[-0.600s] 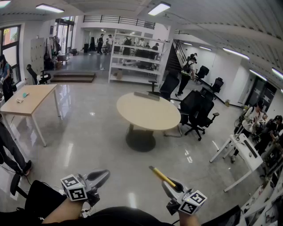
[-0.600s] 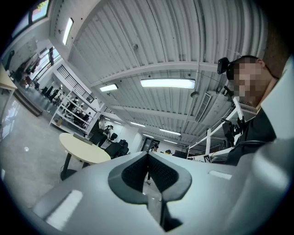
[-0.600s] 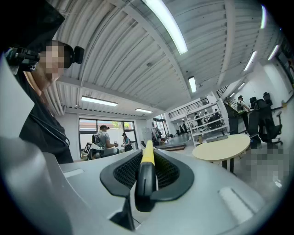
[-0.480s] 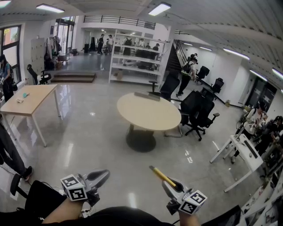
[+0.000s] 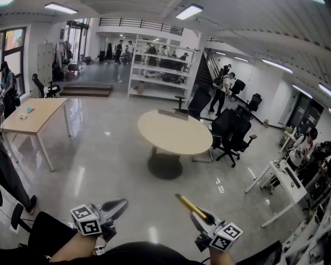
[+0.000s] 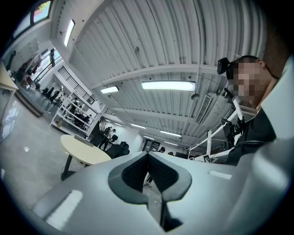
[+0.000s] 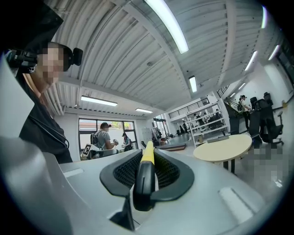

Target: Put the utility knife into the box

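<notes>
A box cannot be made out on the glossy floor [image 5: 103, 155], the round table [image 5: 173, 135] or the wooden table [image 5: 36, 115] at left, so the step in hand is probably a search. Scan calmly and carry the right gripper [image 5: 200, 216] level, its jaws clamped on the yellow-and-black utility knife [image 5: 188, 205] that juts forward from them. The left gripper [image 5: 119, 205] hangs beside it, jaws together, empty.

Bright strip lights [image 5: 187, 10] overhead; glare streaks the glossy floor [image 5: 103, 155] between left gripper [image 5: 120, 205] and right gripper [image 5: 200, 217]; picture edges bow.
</notes>
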The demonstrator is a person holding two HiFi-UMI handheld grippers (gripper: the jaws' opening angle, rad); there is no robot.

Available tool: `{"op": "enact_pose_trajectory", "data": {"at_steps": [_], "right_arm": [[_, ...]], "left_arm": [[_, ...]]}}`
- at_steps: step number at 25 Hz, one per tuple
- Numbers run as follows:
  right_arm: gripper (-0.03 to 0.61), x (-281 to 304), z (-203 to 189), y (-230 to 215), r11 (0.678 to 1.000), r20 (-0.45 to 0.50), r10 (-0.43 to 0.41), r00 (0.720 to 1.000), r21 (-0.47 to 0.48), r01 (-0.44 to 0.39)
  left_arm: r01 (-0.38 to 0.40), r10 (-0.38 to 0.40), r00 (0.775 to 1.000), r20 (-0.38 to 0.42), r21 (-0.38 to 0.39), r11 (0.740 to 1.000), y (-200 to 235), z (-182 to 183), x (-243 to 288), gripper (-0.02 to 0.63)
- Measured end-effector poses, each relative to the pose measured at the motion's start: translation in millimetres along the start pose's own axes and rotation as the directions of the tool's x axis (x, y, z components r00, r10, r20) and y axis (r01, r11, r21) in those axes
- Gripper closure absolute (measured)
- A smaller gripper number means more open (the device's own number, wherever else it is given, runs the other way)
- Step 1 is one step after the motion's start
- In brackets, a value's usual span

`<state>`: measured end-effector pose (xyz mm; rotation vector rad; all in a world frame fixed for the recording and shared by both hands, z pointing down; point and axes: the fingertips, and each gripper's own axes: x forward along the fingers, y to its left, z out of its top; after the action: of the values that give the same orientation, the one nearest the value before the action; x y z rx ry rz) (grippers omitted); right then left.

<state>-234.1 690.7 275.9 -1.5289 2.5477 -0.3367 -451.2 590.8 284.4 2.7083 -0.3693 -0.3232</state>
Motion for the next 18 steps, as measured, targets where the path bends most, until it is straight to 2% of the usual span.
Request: {"op": "enact_pose_trajectory", "data": {"at_steps": [6,12,18], "right_arm": [[0.486,15.0,-0.3,8.2,1.000,0.001,-0.002,1.000,-0.007,0.002],[0.486,53.3,-3.1,31.8,1.000,-0.001,0.016,1.000,-0.014,-0.016],[0.487,89.9,-10.9,60.5,0.999,-0.013,0.031,0.999,0.023,-0.031]], "left_arm": [[-0.011,0.011,1.000,0.004,-0.006,1.000,11.9,5.6,-13.9,0.614],[-0.032,0.032,0.999,0.012,-0.001,0.999,38.9,26.6,-48.9,0.614],[-0.044,0.044,0.999,0.019,-0.016,0.999,65.3,41.2,-88.6,0.614]]}}
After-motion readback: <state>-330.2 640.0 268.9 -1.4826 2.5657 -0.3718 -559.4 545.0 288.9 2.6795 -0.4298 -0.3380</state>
